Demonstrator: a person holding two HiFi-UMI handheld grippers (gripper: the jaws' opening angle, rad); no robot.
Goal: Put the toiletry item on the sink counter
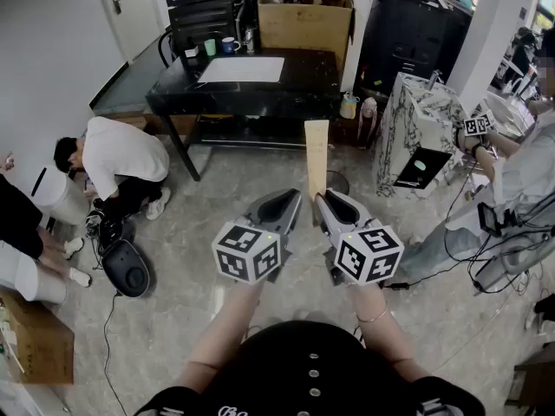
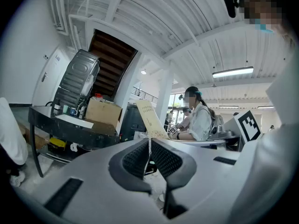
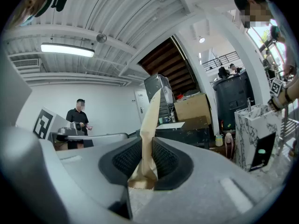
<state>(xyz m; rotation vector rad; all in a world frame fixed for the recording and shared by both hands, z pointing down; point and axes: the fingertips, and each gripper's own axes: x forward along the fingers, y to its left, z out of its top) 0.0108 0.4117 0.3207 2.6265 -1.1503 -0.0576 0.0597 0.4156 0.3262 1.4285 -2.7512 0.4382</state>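
The toiletry item is a long, flat, tan paper toothbrush pack [image 1: 316,159]. It stands upright in front of me, and my right gripper [image 1: 324,201] is shut on its lower end. In the right gripper view the pack [image 3: 150,120] rises from between the ribbed pads [image 3: 164,158]. My left gripper [image 1: 289,199] hovers close beside it on the left, jaws shut with nothing between them [image 2: 149,146]; the pack [image 2: 150,120] shows just beyond it. The marble-patterned sink counter [image 1: 425,120] with a faucet stands some way off at the right, also visible in the right gripper view [image 3: 254,132].
A black table [image 1: 251,89] with paper and cups stands ahead, with a cardboard box [image 1: 303,11] behind it. A person [image 1: 117,159] crouches at the left near a black device [image 1: 128,269] and cables. Another person [image 1: 520,176] stands beside the sink counter at the right.
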